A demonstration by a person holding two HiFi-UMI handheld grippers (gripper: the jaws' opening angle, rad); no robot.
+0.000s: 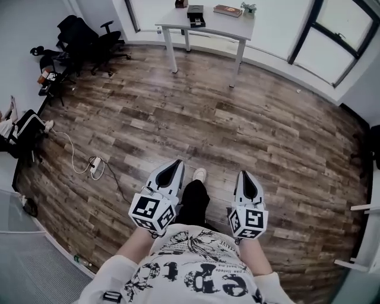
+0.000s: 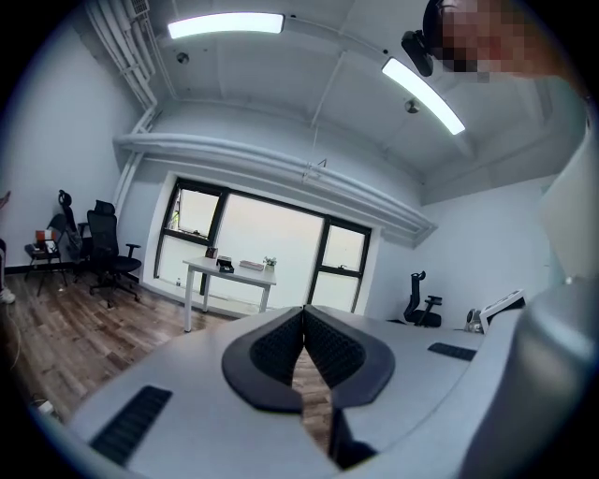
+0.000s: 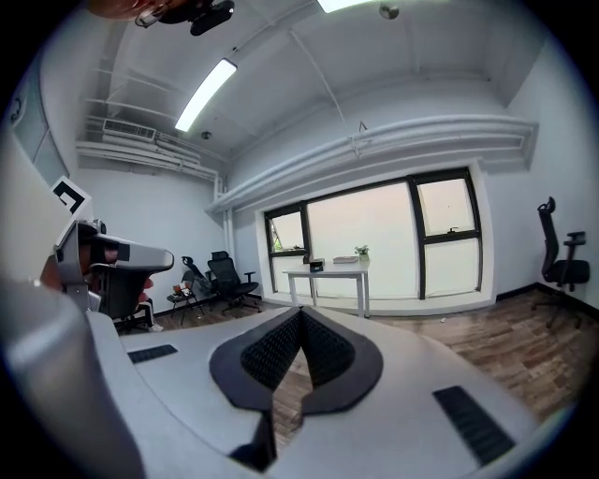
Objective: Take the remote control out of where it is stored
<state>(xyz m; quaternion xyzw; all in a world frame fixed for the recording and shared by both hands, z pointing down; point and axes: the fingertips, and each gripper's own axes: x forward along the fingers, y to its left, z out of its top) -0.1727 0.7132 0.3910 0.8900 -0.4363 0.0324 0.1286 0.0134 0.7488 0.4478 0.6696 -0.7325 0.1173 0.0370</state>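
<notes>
Grippers side by side above the wooden floor (image 1: 249, 124), table far across the room

The left gripper (image 1: 176, 162) and the right gripper (image 1: 245, 174) both have their jaws clenched together on nothing, near the person's waist. The white table (image 1: 222, 25) stands far off by the window and carries a black box (image 1: 195, 16), a book (image 1: 228, 10) and a small plant (image 1: 248, 8). The remote control cannot be made out from here.

Left gripper (image 1: 173, 172) and right gripper (image 1: 247, 182) held side by side in front of the person's torso, well apart, both pointing forward and slightly below level. Jaws of both meet at the tips, nothing between them. Forearms extend from short white sleeves.
</notes>
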